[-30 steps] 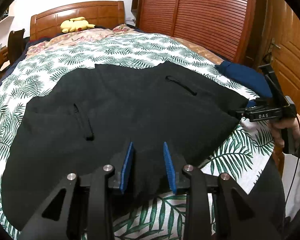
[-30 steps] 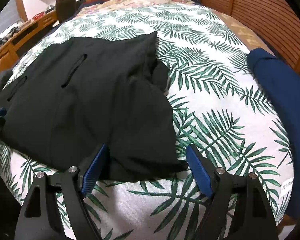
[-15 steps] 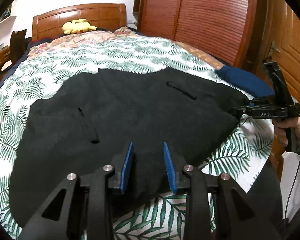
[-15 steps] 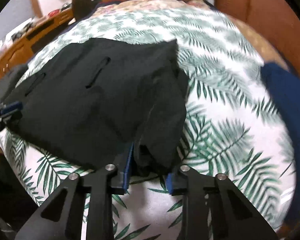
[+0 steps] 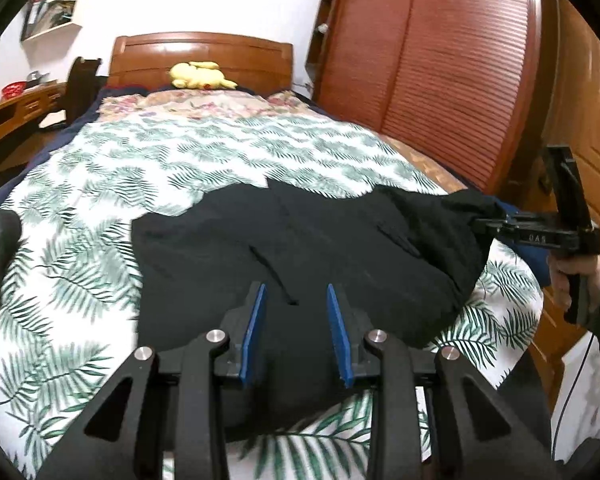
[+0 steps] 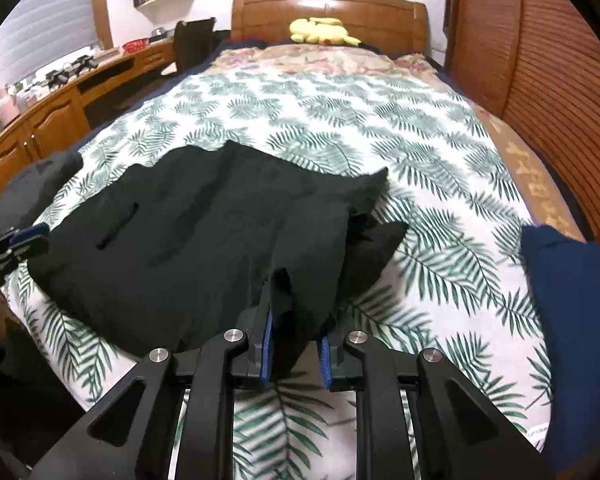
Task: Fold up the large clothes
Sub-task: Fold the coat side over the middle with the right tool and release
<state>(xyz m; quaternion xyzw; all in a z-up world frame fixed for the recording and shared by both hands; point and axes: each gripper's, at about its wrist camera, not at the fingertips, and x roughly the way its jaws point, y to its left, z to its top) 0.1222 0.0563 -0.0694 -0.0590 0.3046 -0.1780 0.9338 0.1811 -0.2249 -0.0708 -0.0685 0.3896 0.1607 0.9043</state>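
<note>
Landmark: bed (image 5: 100, 184) with a palm-leaf cover; all positions below refer to it.
Black garment (image 5: 300, 248): spread across the foot half of the bed, wrinkled. Two slit pockets show on its upper face. One corner is raised off the cover at the bed's wardrobe side.
Left gripper (image 5: 296, 334): at the foot edge of the bed. Its blue pads stand on either side of the garment's near hem, and black cloth fills the gap between them. Whether the jaws actually pinch the cloth cannot be told; the pads sit visibly apart.
Right gripper (image 6: 294, 354): also at the foot edge, nearer the wardrobe side. Jaws drawn together and clamped on a bunched fold of the garment (image 6: 220, 232), which rises between the blue pads. In the left wrist view this gripper (image 5: 480, 225) holds the lifted corner taut above the cover.
Right hand (image 5: 580, 280): wrapped around the handle of the right gripper, past the bed's wardrobe side.
Blue garment (image 6: 572, 300): lies on the bed's wardrobe-side edge near the foot, apart from the black garment.
Yellow plush toy (image 5: 200, 76): at the head of the bed, against the wooden headboard (image 5: 204, 54).
Wardrobe (image 5: 432, 60): louvred wooden doors along one long side of the bed.
Table (image 6: 52, 116): wooden, along the opposite long side of the bed, carrying small items too blurred to identify.
</note>
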